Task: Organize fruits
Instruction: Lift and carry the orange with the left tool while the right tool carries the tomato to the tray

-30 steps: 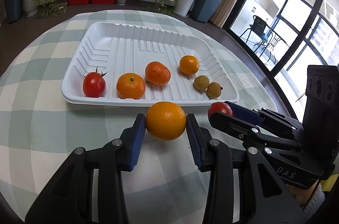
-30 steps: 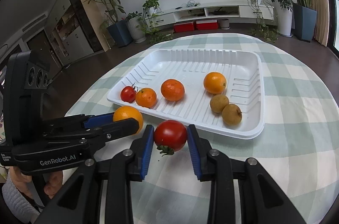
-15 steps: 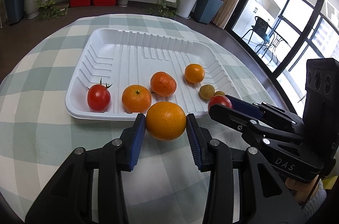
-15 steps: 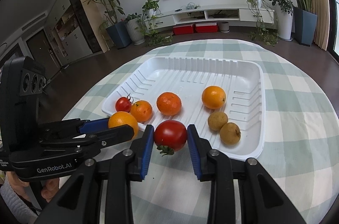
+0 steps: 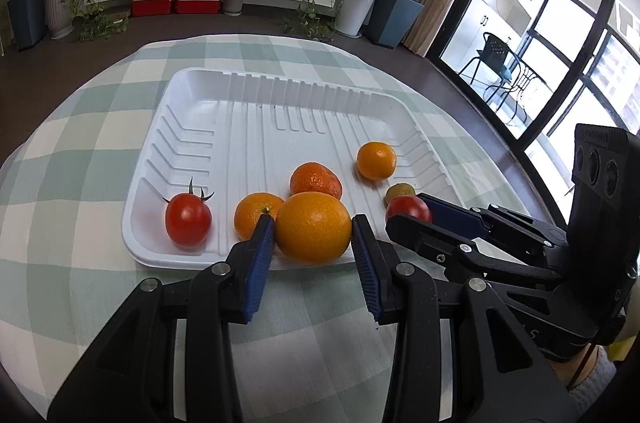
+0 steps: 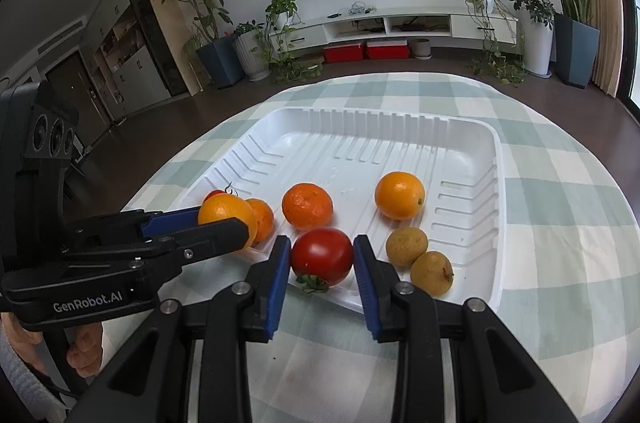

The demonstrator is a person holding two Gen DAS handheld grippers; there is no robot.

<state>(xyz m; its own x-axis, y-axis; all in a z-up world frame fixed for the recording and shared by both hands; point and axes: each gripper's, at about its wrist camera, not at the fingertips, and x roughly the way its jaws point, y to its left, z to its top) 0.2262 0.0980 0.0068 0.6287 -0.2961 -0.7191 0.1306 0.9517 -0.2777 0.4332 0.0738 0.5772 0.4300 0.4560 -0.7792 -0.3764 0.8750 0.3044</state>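
Both my grippers have carried their fruit forward since the earlier frames, so the white tray's [image 5: 136,247] near rim now sits right under the fingertips instead of ahead of them. My left gripper [image 5: 313,229] is clamped on the big orange [image 5: 312,227], low centre of the left view, overlapping the tray's front edge. My right gripper [image 6: 321,257] is clamped on the red tomato [image 6: 322,251] (its green stem pointing down), low centre of the right view, also at the front rim.

Inside the tray, in the left view: a stemmed small tomato [image 5: 188,225] at lower left, a mandarin [image 5: 256,213] beside it, partly behind my left finger, another mandarin [image 5: 316,181] just behind the held orange, and a small orange [image 5: 376,161] toward the right. Two brownish longans [image 6: 407,246] lie touching at the tray's lower right in the right view. All of it sits on the green-checked tablecloth [image 5: 80,159].
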